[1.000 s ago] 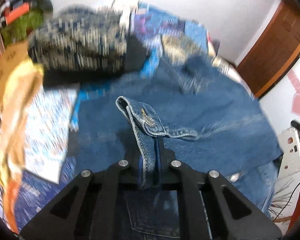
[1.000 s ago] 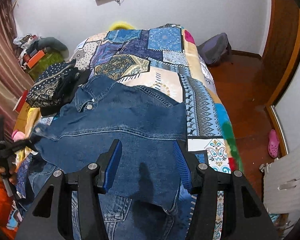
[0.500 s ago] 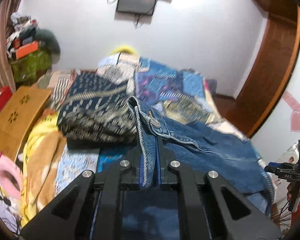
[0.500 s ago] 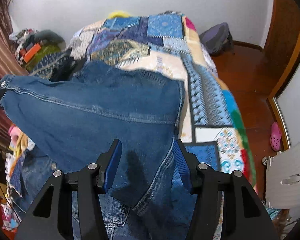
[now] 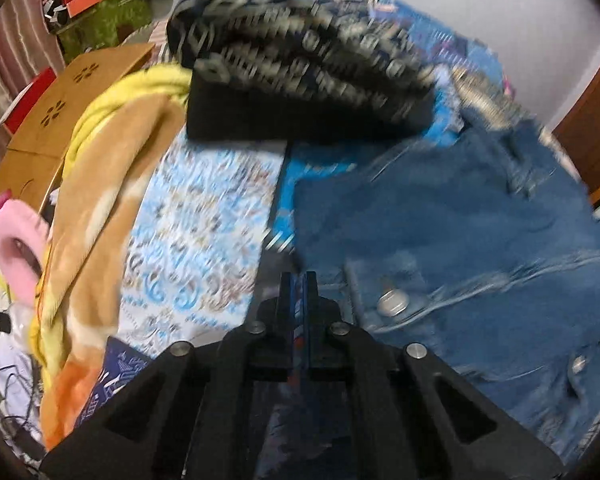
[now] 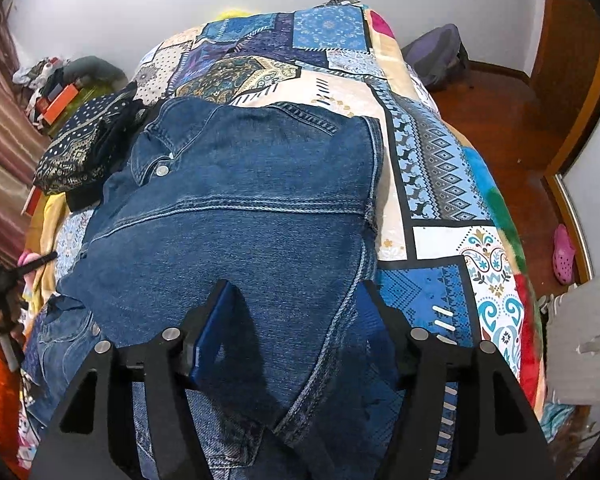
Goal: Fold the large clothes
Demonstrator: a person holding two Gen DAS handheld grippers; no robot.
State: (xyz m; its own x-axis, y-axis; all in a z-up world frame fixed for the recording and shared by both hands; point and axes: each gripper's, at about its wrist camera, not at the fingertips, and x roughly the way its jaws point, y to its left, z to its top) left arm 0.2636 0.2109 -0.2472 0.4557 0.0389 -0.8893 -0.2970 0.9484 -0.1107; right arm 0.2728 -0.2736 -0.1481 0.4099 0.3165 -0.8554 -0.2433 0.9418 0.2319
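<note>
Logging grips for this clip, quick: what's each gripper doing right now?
Left gripper: shut, nothing visible between its pads.
Right gripper: jaws opening, not gripping; denim jacket lies beneath.

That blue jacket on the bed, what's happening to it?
A person with a gripper in each hand is folding the denim jacket on the patchwork quilt. The jacket lies spread flat on the bed. The right gripper hangs over its lower edge, jaws opening, not pinching the cloth. The left gripper is shut and empty beside the jacket's buttoned edge. A dark patterned folded cloth sits further up the bed.
</note>
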